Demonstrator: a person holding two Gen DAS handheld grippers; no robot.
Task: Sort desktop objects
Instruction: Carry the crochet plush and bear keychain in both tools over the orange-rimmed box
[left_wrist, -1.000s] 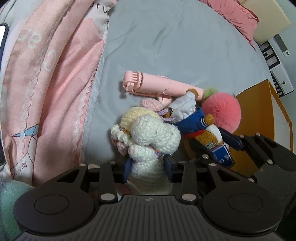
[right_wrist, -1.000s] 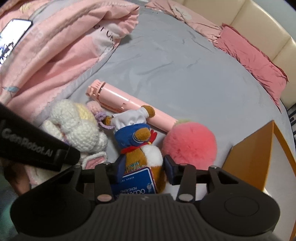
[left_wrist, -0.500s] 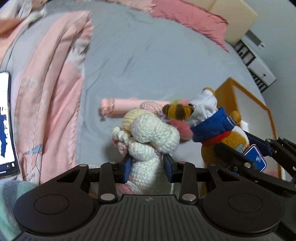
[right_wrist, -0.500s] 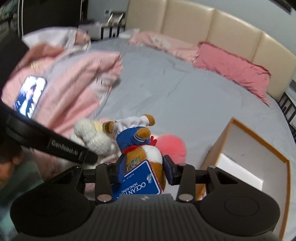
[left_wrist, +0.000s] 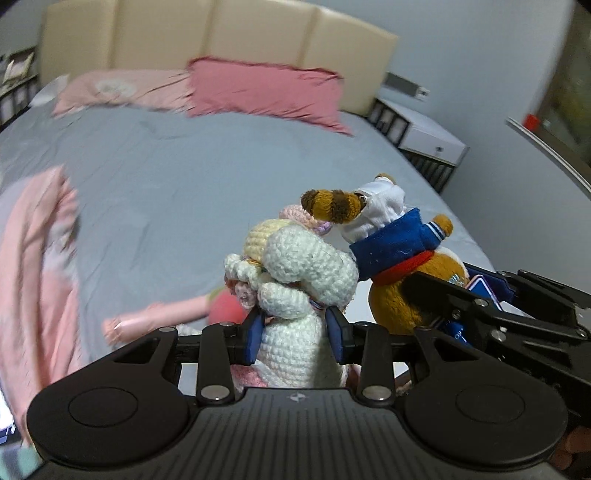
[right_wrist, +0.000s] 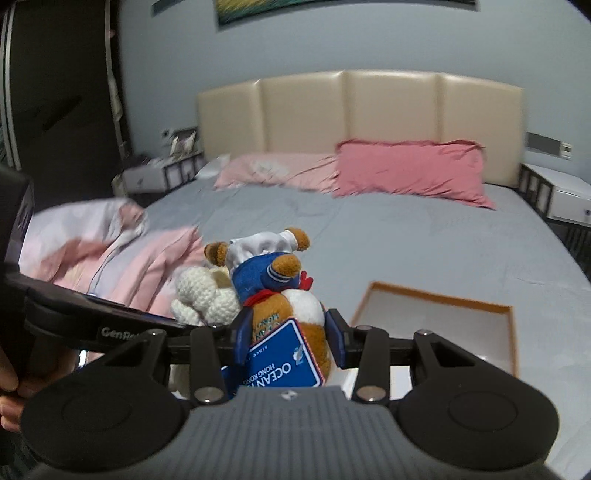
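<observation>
While both toys hang clear of the bed (left_wrist: 192, 192), the step in hand looks like the carry: each has been picked up and is on its way to the box. The left claw (left_wrist: 295, 334) is clenched on the cream crocheted doll (left_wrist: 299, 280), its blue pads pressing the doll's lower body from either side. The right claw (right_wrist: 287, 334) is clenched the same way on the sailor bear (right_wrist: 280, 295), whose blue paper tag (right_wrist: 284, 358) dangles in front of the jaws. The two toys are held side by side, touching or very nearly so.

Ahead and to the right of the bear, the orange-rimmed box (right_wrist: 511, 339) lies on the grey sheet with its white inside facing up. Left behind on the sheet, below the doll, are a pink tube (left_wrist: 162, 314) and a round pink pompom (left_wrist: 225, 308), both blurred.

By my reading, the next move calls for bringing the right claw over the box opening, lowering, then parting the jaws so the bear drops inside; the doll should follow, or go wherever its sort belongs. Soft bodies may cling to the pads, so a wide release seems wise.
</observation>
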